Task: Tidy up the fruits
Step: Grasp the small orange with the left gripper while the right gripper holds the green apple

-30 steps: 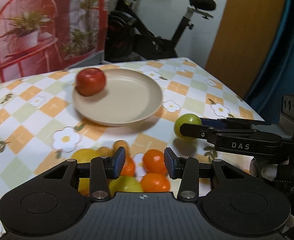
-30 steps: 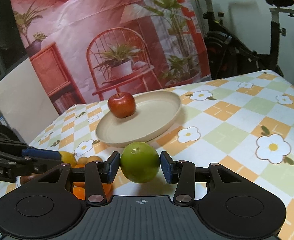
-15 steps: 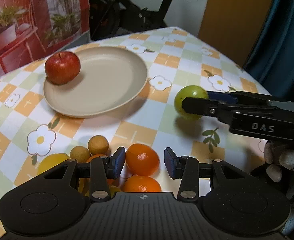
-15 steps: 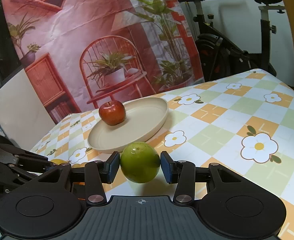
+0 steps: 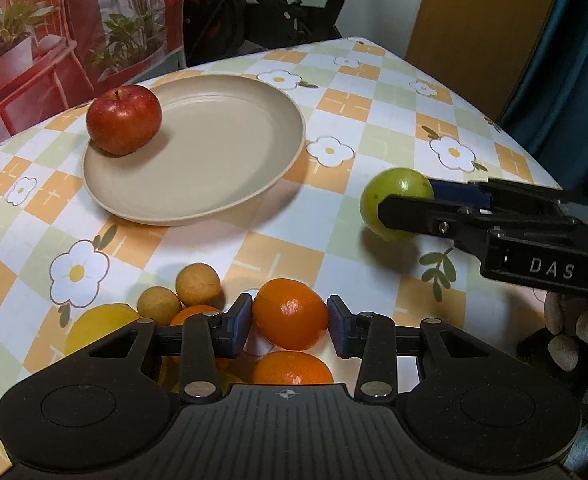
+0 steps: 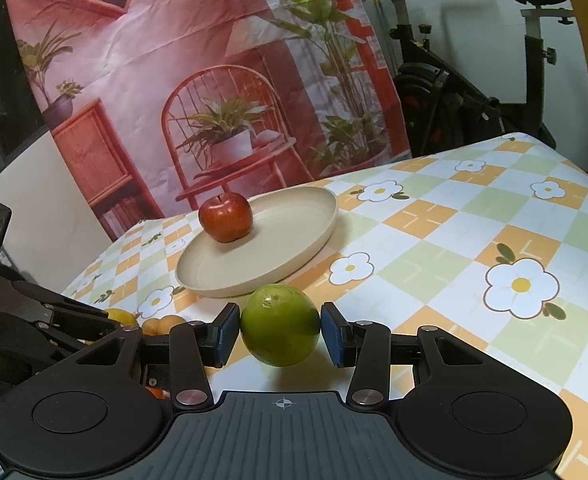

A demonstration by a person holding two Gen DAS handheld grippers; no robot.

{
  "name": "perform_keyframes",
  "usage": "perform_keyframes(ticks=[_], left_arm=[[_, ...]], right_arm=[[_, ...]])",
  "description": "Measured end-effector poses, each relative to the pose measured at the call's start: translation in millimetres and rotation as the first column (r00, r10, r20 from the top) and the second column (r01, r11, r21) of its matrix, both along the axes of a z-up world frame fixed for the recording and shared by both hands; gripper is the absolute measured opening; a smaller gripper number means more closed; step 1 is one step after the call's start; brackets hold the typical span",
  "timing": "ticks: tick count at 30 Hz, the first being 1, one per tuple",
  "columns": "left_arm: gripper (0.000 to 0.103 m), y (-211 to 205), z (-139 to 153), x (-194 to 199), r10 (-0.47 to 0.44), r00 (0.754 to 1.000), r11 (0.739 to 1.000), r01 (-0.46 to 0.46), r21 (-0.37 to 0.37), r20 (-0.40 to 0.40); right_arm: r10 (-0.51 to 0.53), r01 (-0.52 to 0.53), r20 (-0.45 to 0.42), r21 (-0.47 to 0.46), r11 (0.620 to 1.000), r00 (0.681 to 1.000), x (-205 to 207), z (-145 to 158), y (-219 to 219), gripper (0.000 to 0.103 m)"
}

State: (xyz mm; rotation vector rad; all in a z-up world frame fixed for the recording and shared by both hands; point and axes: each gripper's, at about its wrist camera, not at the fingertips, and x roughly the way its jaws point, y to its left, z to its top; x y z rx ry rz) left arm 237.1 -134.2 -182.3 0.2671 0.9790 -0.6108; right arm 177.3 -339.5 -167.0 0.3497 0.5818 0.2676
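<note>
My left gripper (image 5: pixel 290 320) points down at a pile of fruit on the near table. Its jaws are closing, and both blue pads touch the sides of an orange (image 5: pixel 290 312). My right gripper (image 6: pixel 280 330) is shut on a round green fruit (image 6: pixel 280 320) and holds it just above the tablecloth. The left wrist view shows that green fruit (image 5: pixel 394 188) to the right of the pile. Farther back, a red apple (image 5: pixel 124 118) sits on the left edge of a beige plate (image 5: pixel 214 168).
Around the held orange lie a second orange (image 5: pixel 292 368), two small tan fruits (image 5: pixel 198 284) and a yellow fruit (image 5: pixel 98 328). The flowered checked tablecloth (image 6: pixel 474 240) ends at the right edge. An exercise bike (image 6: pixel 474 92) and a printed backdrop stand behind the table.
My left gripper has dipped down and come closer to the fruit pile, so the orange now fills the gap between its pads. The right gripper and green fruit have stayed put.
</note>
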Motion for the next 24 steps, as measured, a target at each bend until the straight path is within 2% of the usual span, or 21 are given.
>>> perform_keyframes(ticks=[11, 24], left_arm=[[0.042, 6.6, 15.3, 4.1, 0.046, 0.999, 0.996, -0.044, -0.071, 0.02], [0.042, 13.3, 29.1, 7.0, 0.064, 0.997, 0.991, -0.059, -0.119, 0.042]], right_arm=[[0.012, -0.012, -0.012, -0.013, 1.0, 1.0, 1.7, -1.5, 2.4, 0.041], [0.013, -0.014, -0.016, -0.019, 1.0, 1.0, 2.4, -1.7, 2.3, 0.041]])
